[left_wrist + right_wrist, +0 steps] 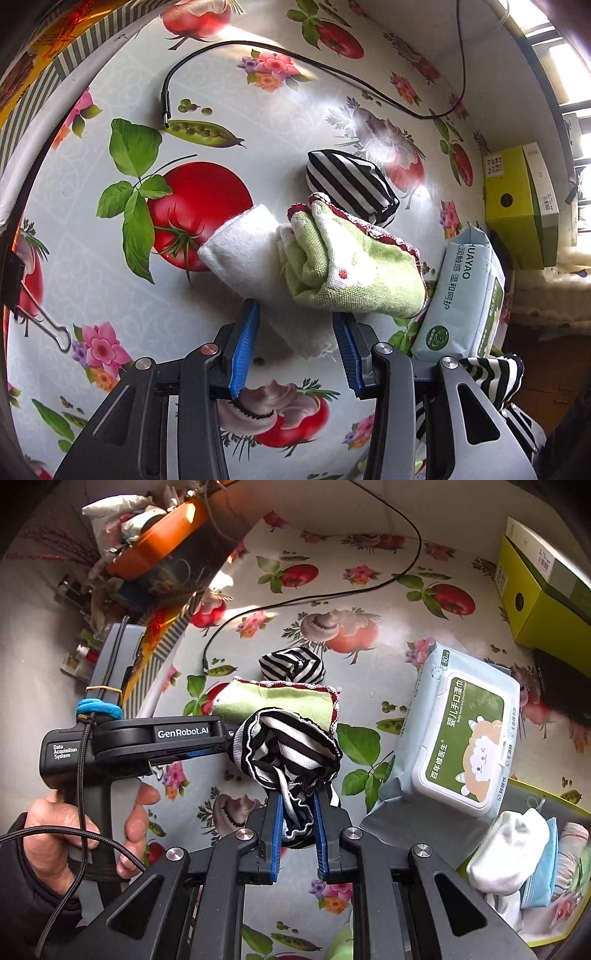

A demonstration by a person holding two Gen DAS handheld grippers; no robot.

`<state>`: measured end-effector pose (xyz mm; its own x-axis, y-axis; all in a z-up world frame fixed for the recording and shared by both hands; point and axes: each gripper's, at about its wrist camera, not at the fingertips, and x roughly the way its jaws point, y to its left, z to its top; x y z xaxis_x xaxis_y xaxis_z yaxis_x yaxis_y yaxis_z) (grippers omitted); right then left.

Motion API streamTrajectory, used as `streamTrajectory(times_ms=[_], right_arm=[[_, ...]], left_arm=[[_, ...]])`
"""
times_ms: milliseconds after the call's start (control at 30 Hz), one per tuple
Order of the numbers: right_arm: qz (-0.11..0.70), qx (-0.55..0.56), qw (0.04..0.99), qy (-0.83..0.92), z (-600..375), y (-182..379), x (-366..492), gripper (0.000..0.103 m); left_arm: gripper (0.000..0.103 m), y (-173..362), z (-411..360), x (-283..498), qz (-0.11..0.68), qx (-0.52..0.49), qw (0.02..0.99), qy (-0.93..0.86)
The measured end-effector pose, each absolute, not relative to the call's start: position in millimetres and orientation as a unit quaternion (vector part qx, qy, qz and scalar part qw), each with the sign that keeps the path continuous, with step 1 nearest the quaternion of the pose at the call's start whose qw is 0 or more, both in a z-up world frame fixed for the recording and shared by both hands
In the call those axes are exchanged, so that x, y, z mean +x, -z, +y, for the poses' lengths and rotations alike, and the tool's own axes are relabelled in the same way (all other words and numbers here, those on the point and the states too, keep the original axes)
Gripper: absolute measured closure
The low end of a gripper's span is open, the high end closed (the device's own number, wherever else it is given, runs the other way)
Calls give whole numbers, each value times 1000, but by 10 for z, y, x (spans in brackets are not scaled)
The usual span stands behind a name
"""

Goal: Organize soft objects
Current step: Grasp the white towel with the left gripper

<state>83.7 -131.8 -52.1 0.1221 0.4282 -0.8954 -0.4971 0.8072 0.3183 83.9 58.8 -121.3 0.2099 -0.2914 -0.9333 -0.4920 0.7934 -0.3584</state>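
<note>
While the right claw (pixel 297 821) pinches a striped sock (pixel 291 746) hanging crumpled, the spread left claw (pixel 295 334) straddles a white towel (pixel 243 254) lying crosswise

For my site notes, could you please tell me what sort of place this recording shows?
Probably a home, at a household table: a vinyl tablecloth printed with tomatoes and flowers, a pack of baby wet wipes, and rolled cloths such as a green towel.

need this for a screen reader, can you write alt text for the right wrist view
The right gripper is clamped on a bunched black-and-white striped cloth above a vegetable-print tablecloth. Behind it lie a folded green towel and a second striped bundle, with a pack of baby wipes to the right. A hand holds the left gripper's handle at the left edge.
</note>
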Motion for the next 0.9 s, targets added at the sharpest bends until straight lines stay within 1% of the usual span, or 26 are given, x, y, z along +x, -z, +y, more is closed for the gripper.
streamTrajectory(times_ms=[133,167,200,333,400,667,900], right_arm=[[582,-31,751,-310,-1323,479,824,89],[581,-31,752,-310,-1324,471,820,89],[581,-31,752,-310,-1329,467,816,89],[581,-29,752,-310,-1344,467,799,89],[581,-27,752,-310,-1362,459,787,89],[581,-25,753,-309,-1463,419,692,89],[580,-20,755,-306,-1561,376,587,89]], left_arm=[[61,1297,569,859,636,-297,709,-70],[63,1294,560,855,637,-288,712,-67],[72,1301,552,847,637,-284,714,-60],[83,1277,577,761,635,-273,721,-42],[85,1244,617,683,637,-264,724,-37],[87,1137,811,254,638,-244,730,-30],[88,988,948,44,627,-233,741,-65]])
